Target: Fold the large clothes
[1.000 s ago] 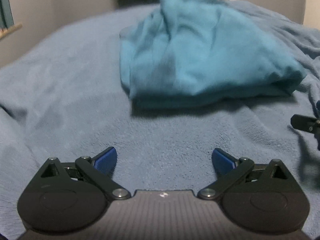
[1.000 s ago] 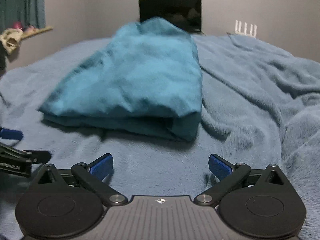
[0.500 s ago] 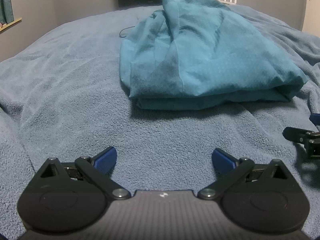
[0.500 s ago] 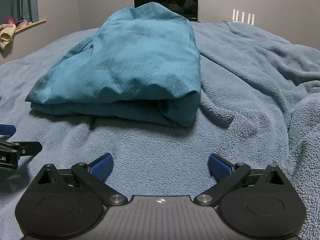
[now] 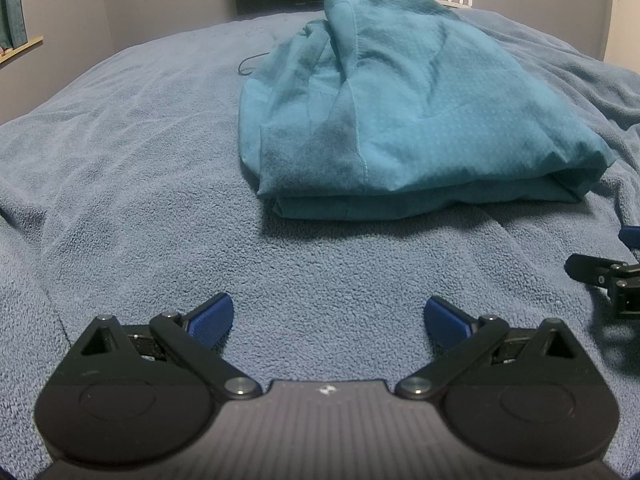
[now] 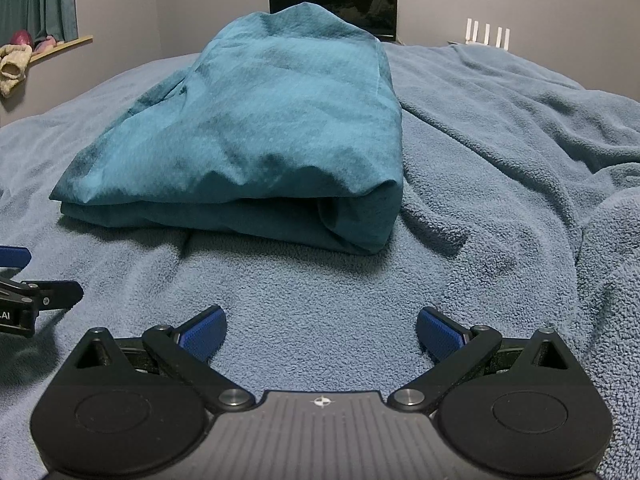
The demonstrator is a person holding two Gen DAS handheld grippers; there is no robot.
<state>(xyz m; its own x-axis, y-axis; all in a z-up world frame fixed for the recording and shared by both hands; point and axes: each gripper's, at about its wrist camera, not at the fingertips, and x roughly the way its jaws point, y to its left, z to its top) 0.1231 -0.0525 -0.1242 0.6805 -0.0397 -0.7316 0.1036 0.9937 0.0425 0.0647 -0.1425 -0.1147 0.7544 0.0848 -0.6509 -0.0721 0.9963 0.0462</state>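
So the teal garment (image 5: 404, 120) is sitting folded into a thick bundle on the blue fleece blanket (image 5: 132, 184) covering the bed, with its layered front edge facing both cameras. Neither gripper is touching it right now.

Left gripper (image 5: 328, 320) is hanging low over the blanket with its fingers (image 5: 210, 320) spread wide and gripping nothing. The bundle is lying ahead of it and a bit off to the right, with a strip of bare blanket in between. Over at the right edge of that view the right gripper's (image 5: 608, 280) black linkage is poking in.

Right gripper (image 6: 320, 332) is doing the same thing: blue fingers (image 6: 202, 334) wide apart, nothing between them, just fleece underneath. From this side the garment (image 6: 256, 132) is sitting ahead and slightly left, its rolled corner (image 6: 360, 220) being the nearest part, still apart from the fingertips. The left gripper (image 6: 28, 292) is showing at the left edge, near the blanket.

In the background a dark screen (image 6: 332, 0) is standing against the wall behind the bed, with a white router (image 6: 486, 34) beside it and a curtain (image 6: 40, 0) hanging over a ledge on the left.
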